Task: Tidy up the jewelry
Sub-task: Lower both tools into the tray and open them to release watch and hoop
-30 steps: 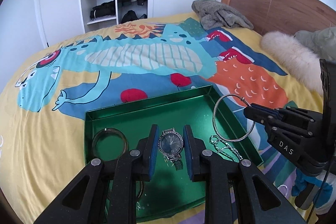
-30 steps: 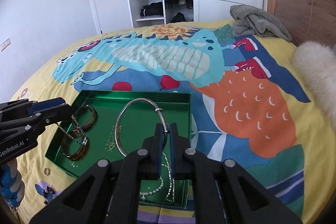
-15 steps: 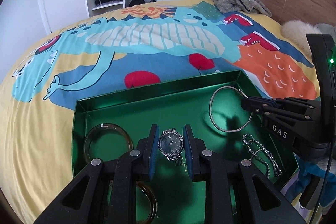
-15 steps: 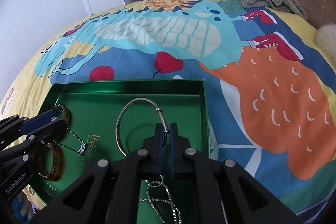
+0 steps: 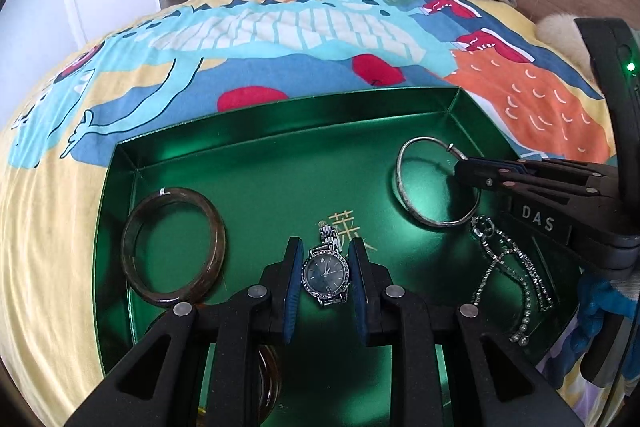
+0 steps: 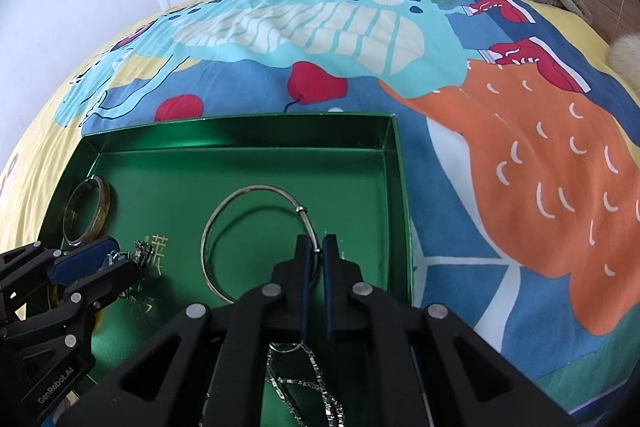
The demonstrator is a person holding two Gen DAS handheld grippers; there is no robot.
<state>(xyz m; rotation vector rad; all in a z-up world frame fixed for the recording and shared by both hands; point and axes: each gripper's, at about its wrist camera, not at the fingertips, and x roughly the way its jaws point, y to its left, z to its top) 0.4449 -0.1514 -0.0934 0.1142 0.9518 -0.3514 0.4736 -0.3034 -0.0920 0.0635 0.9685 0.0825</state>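
Holding a silver-cased wristwatch (image 5: 326, 273) over a shallow green metallic tray (image 5: 280, 131), left gripper (image 5: 325, 277) closed on it, right gripper (image 6: 316, 255) pinching a thin silver hoop bangle (image 6: 224, 223) at two o'clock, brown translucent bangle (image 5: 174, 247) at nine, rhinestone chain (image 5: 508, 267) at four.

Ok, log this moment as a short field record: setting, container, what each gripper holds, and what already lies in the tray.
setting: bed with cartoon dinosaur bedspread
container: shallow shiny green tray
left gripper: shut on the silver wristwatch with dark dial, low over the tray floor
right gripper: shut on the thin silver hoop bangle, bangle in the tray's right half
loose in tray: brown translucent bangle at left, silver rhinestone chain at right
second brown bangle: partly hidden under left gripper
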